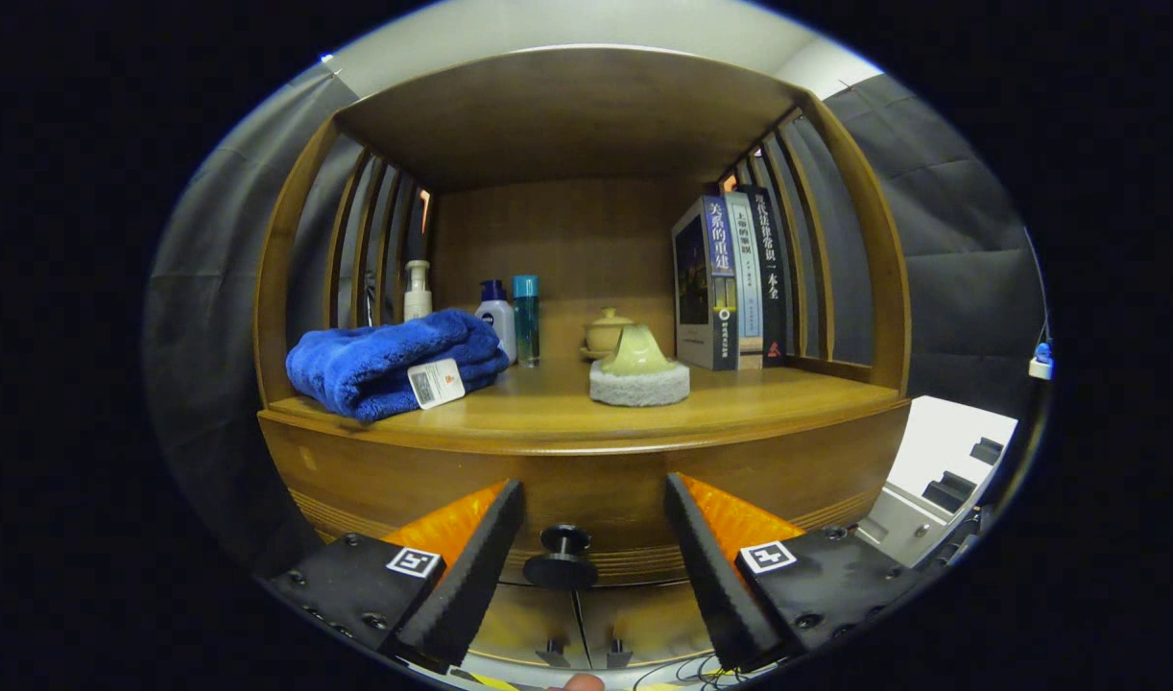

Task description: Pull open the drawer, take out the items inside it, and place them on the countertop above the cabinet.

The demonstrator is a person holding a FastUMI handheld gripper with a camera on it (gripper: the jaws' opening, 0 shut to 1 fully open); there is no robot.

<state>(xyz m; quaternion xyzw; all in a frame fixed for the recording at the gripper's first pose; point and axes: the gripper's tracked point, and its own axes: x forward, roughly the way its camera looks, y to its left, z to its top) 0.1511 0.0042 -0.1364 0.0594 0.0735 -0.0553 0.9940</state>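
Note:
A wooden cabinet stands straight ahead. Its drawer front [586, 485] is closed, and a round black knob [562, 557] sticks out from its middle. My gripper [594, 499] is open, its two black-padded orange fingers [490, 537] standing on either side of the knob without touching it. The knob lies between the fingers, slightly nearer the left one. Above the drawer runs the countertop [548, 408]. The drawer's contents are hidden.
On the countertop lie a folded blue towel [385, 360] with a tag, a pump bottle [417, 291], two small bottles [510, 321], a pale lidded teapot [608, 331], a brush-like piece on a white pad [639, 369], and upright books [730, 283]. Below the knob, cabinet doors with small handles [584, 655] show. A white unit [942, 480] stands right.

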